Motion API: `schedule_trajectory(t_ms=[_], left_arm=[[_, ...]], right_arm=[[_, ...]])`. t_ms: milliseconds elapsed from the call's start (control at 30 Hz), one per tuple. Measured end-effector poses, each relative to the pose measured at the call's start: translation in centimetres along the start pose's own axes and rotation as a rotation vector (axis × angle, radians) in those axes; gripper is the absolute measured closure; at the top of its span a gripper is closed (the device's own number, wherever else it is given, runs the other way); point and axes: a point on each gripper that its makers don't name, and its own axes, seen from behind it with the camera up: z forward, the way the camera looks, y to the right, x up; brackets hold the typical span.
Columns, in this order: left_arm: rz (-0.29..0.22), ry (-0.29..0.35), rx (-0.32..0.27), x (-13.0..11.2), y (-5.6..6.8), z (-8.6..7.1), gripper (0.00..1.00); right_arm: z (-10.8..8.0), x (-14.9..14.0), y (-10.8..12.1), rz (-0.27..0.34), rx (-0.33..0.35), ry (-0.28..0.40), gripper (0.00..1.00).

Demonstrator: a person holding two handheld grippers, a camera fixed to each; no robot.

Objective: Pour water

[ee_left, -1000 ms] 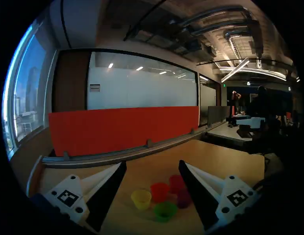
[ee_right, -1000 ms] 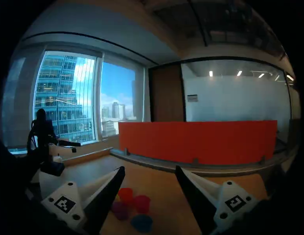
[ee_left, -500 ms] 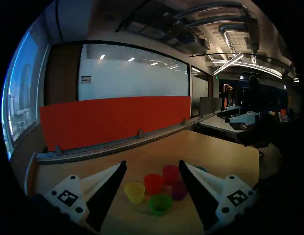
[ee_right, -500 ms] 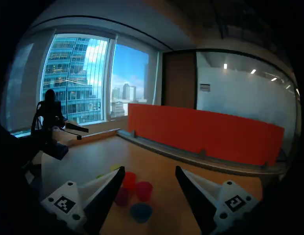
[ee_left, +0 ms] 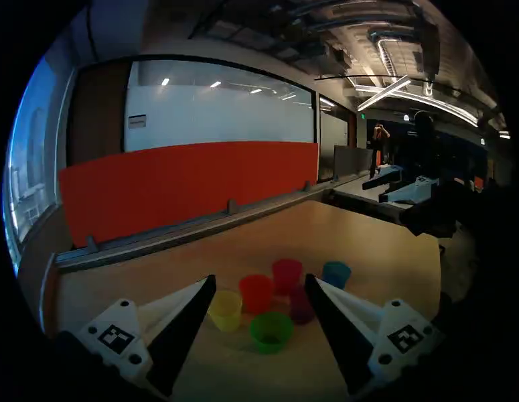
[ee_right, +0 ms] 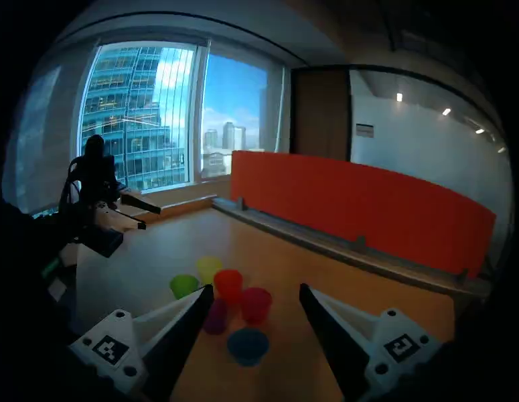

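Observation:
Several small plastic cups stand clustered on the wooden table (ee_left: 366,248). In the left gripper view they are yellow (ee_left: 226,310), red (ee_left: 256,293), crimson (ee_left: 286,275), purple (ee_left: 301,303), green (ee_left: 271,331) and blue (ee_left: 336,274). My left gripper (ee_left: 259,277) hovers open just short of them, holding nothing. In the right gripper view the same cups appear: green (ee_right: 184,286), yellow (ee_right: 209,268), red (ee_right: 228,286), crimson (ee_right: 256,303), purple (ee_right: 215,315), blue (ee_right: 247,346). My right gripper (ee_right: 256,288) is open and holds nothing. I cannot tell whether any cup holds water.
An orange partition screen (ee_left: 185,181) runs along the table's far edge on a metal rail. The other gripper (ee_left: 406,194) shows at the right, over the table edge. In the right gripper view the left gripper (ee_right: 118,204) sits far left with a dark figure (ee_right: 92,174) behind it, before large windows (ee_right: 138,120).
Both views have shifted so the cups sit higher and more fully between the fingers; the blue cup came into the left view, green and yellow into the right. Both grippers stay open.

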Motion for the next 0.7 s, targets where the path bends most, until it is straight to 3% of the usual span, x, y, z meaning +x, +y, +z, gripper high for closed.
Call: schedule_trajectory(t_ms=[700], left_arm=[[0.013, -0.074, -0.061, -4.8, 1.6, 1.7, 0.01]], right_arm=[[1.2, -5.5, 0.0, -0.023, 0.021, -0.123, 0.00]])
